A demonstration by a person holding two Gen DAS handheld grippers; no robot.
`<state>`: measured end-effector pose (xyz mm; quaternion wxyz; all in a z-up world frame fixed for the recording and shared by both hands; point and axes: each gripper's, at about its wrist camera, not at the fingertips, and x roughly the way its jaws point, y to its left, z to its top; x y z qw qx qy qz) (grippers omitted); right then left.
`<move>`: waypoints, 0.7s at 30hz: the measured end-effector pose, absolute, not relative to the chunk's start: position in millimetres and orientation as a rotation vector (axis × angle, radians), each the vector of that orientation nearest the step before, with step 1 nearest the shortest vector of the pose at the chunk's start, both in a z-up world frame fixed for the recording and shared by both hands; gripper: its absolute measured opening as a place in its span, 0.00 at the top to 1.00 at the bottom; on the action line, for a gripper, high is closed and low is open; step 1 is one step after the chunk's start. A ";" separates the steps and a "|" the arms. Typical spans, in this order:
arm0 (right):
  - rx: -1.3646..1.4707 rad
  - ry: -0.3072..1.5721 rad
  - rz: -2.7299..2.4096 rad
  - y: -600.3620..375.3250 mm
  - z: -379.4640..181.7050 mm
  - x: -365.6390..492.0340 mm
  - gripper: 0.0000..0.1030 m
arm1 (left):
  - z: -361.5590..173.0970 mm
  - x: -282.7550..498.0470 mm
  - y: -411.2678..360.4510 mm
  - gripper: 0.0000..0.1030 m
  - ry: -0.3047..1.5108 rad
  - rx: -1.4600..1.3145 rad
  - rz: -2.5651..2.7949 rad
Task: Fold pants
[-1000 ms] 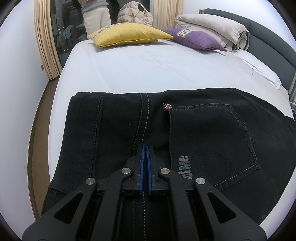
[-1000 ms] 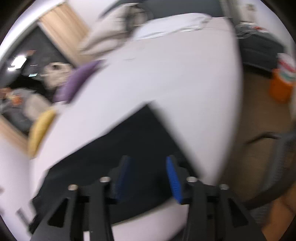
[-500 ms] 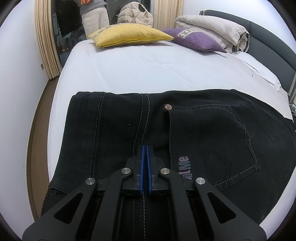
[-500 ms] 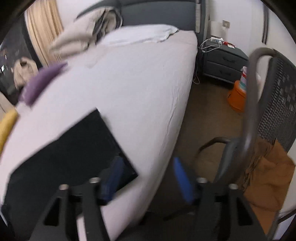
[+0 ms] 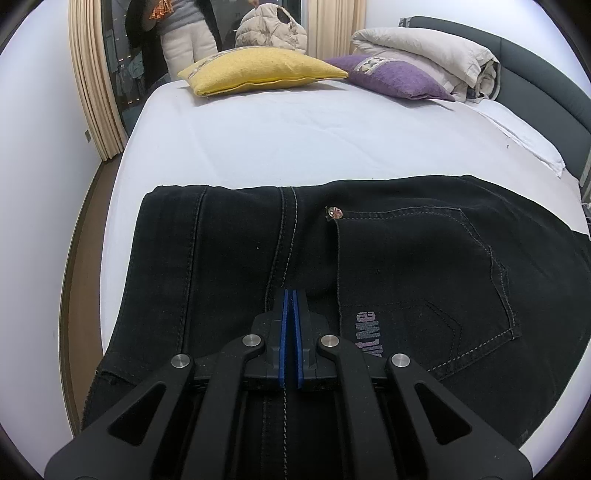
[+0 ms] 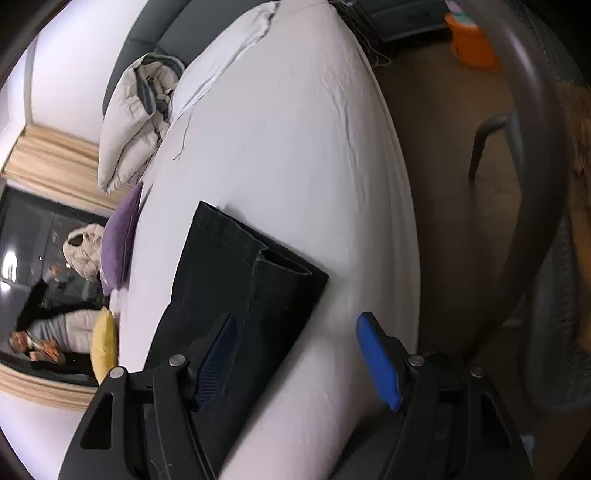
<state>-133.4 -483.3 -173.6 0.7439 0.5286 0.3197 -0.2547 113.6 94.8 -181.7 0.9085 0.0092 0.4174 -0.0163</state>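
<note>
Black jeans (image 5: pixel 406 266) lie flat on the white bed (image 5: pixel 295 140), back pocket and seat seam up. My left gripper (image 5: pixel 290 295) is shut, its blue pads together over the seat seam near the waist; whether cloth is pinched between them does not show. In the right wrist view the jeans' leg ends (image 6: pixel 251 288) lie near the bed's edge. My right gripper (image 6: pixel 295 332) is open wide and empty, hovering above the hems and the bed's edge.
A yellow pillow (image 5: pixel 258 70), a purple pillow (image 5: pixel 391 74) and a rolled duvet (image 5: pixel 428 55) lie at the far end of the bed. A person (image 5: pixel 184 33) stands by the window. A grey chair (image 6: pixel 524 155) and an orange bin (image 6: pixel 469 40) stand beside the bed.
The right gripper has swung and tilted, opened wider, and now hangs over the leg hems at the bed's edge. The left gripper has stayed shut in place.
</note>
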 end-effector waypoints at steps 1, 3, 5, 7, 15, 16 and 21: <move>1.165 0.715 -0.578 -483.9 -176.0 -135.4 0.32 | -181.6 113.5 95.6 0.97 0.861 0.017 -0.035; 1.223 0.714 -0.615 -486.2 -183.4 -143.3 0.32 | -181.6 113.6 96.1 0.97 0.860 0.013 -0.036; 1.273 0.705 -0.615 -488.1 -191.5 -145.5 0.32 | -182.0 113.4 96.2 0.97 0.858 0.011 -0.036; 1.283 0.692 -0.589 -489.1 -192.6 -143.0 0.32 | -182.2 113.0 96.9 0.97 0.856 0.008 -0.038; 1.342 0.586 -0.553 -492.6 -187.5 -135.5 0.32 | -182.7 112.3 100.9 0.97 0.853 -0.006 -0.046; 1.335 0.581 -0.551 -493.4 -185.2 -135.1 0.33 | -182.9 112.3 101.0 0.97 0.853 -0.008 -0.046; 1.292 0.584 -0.500 -494.4 -171.1 -125.6 0.45 | -182.9 112.4 101.0 0.97 0.852 -0.007 -0.046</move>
